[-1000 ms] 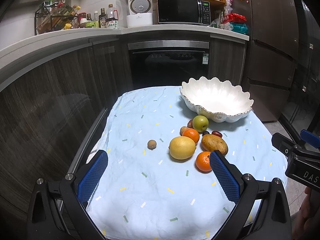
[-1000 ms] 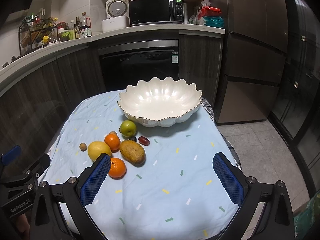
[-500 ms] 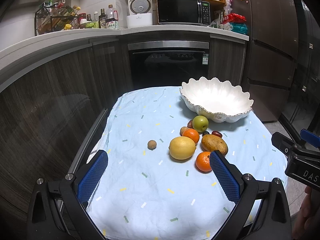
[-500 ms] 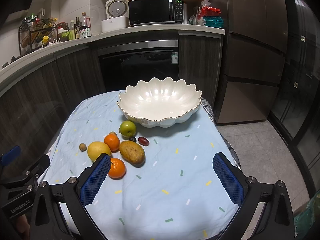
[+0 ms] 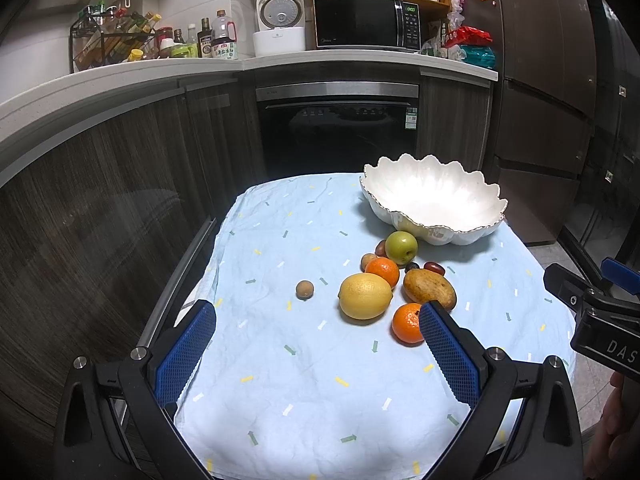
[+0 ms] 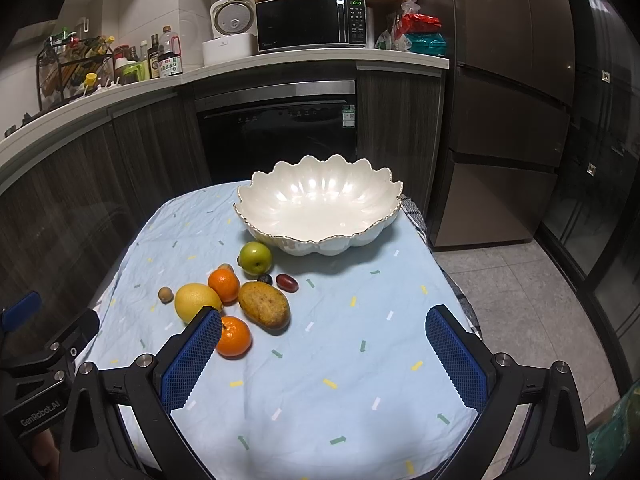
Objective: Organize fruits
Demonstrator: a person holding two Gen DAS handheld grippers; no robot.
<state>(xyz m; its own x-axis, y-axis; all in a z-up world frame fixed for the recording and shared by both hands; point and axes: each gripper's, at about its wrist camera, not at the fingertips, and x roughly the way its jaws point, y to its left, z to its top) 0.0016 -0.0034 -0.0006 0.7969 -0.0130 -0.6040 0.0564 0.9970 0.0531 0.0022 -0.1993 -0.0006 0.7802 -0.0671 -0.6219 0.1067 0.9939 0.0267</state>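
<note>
A white scalloped bowl (image 5: 434,204) (image 6: 320,208) stands empty at the far side of a light blue cloth. In front of it lie a green apple (image 5: 401,247) (image 6: 255,257), two oranges (image 5: 382,271) (image 5: 406,323), a lemon (image 5: 365,296) (image 6: 197,301), a brown mango (image 5: 429,289) (image 6: 264,305), a red date (image 6: 287,283) and a small brown longan (image 5: 305,290) (image 6: 165,294). My left gripper (image 5: 316,350) is open and empty near the front edge. My right gripper (image 6: 322,354) is open and empty, right of the fruit.
The cloth-covered table (image 5: 280,360) stands beside dark cabinets (image 5: 100,200) on the left. An oven (image 5: 338,128) and a counter with a microwave (image 5: 366,22) are behind. A fridge (image 6: 508,92) stands to the right.
</note>
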